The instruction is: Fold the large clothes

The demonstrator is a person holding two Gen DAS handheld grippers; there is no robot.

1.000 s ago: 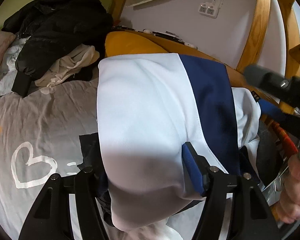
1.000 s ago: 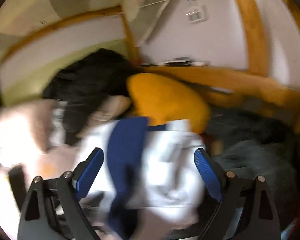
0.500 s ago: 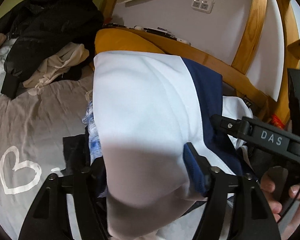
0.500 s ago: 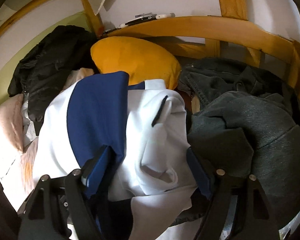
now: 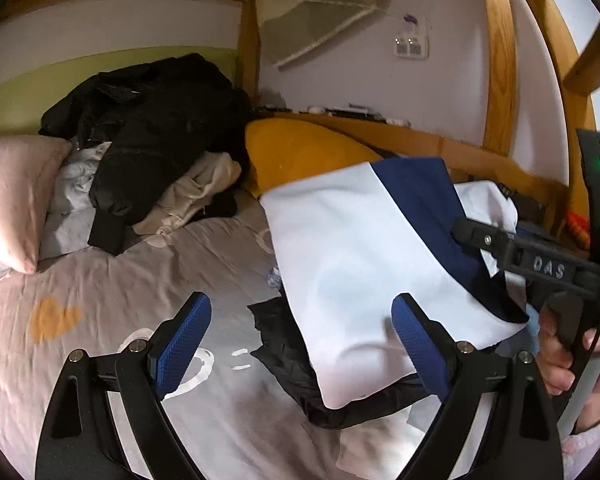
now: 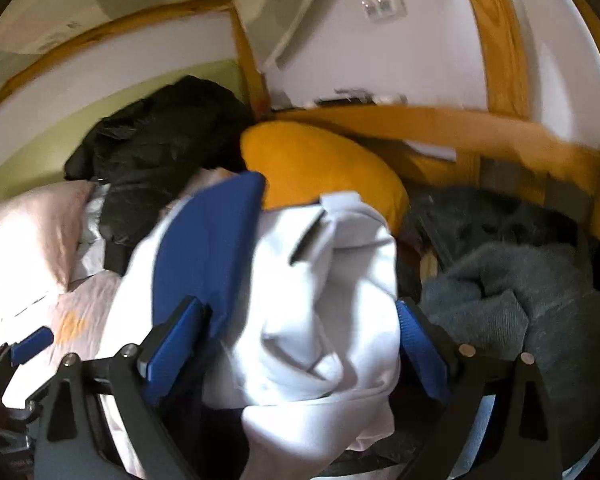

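Note:
A folded white garment with a dark blue band (image 5: pixel 360 256) lies on the bed, partly on top of a black garment (image 5: pixel 288 344). It also shows in the right wrist view (image 6: pixel 300 300), bunched between my right gripper's fingers. My left gripper (image 5: pixel 300 336) is open and empty, with its right finger beside the garment's near edge. My right gripper (image 6: pixel 296 344) is open with its jaws wide on either side of the garment; its body (image 5: pixel 540 264) shows at the right of the left wrist view.
A grey sheet with heart prints (image 5: pixel 120 320) covers the bed. A black jacket pile (image 5: pixel 152 136), a pink pillow (image 5: pixel 12 196) and an orange pillow (image 5: pixel 296 152) lie at the back. Dark denim clothes (image 6: pixel 520 280) lie at the right by the wooden rail (image 6: pixel 460 124).
My left gripper has drawn back to the left and off the white garment, which now lies free on the bed. The right gripper has shifted slightly and stays open over it.

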